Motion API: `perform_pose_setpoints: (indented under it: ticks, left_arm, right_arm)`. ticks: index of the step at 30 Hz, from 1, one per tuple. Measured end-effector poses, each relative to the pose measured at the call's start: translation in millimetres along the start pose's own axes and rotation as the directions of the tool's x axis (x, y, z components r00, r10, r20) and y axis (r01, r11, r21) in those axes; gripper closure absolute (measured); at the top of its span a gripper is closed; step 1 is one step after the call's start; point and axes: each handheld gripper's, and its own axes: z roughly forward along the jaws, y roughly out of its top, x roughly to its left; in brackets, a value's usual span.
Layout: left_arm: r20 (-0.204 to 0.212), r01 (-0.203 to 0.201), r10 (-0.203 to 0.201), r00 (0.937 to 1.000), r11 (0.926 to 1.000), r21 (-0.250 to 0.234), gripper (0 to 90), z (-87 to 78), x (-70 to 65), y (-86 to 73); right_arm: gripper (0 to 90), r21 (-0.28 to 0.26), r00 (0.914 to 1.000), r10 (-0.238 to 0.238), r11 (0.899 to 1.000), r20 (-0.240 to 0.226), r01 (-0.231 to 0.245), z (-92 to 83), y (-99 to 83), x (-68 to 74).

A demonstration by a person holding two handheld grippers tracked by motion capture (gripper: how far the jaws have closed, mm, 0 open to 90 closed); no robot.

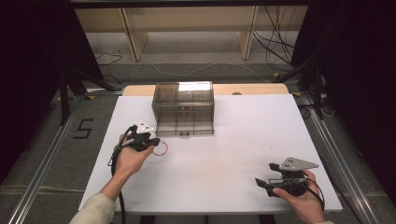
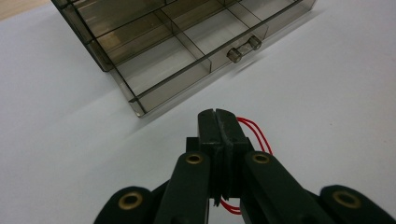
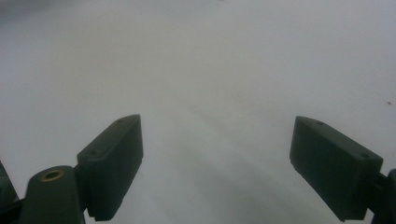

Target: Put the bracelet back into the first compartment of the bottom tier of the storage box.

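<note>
Most of the thin red wire loop is hidden behind the closed black jaws of the left gripper, with only its curves showing beside and below them. The jaws are pressed together on it, just in front of the smoky transparent plastic drawer box, whose lowest drawer stands pulled out. Well away from the box, the right gripper hangs wide open and empty over the white table.

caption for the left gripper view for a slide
Left gripper shut on a red wire, just short of the smoky drawer box with its bottom drawer open.
</note>
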Motion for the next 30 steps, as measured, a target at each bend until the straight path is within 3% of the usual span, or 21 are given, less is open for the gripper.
perform_pose_setpoints:
  ticks: [30]
  left_arm:
    - [-0.015, -0.016, 0.016, 0.9998, 0.9999, -0.004, 89.7, 3.4, 3.3, 16.7]
  right_arm:
    - [18.1, -0.007, 1.0, 0.005, 1.0, -0.002, -0.005, 1.1, -0.3, -0.6]
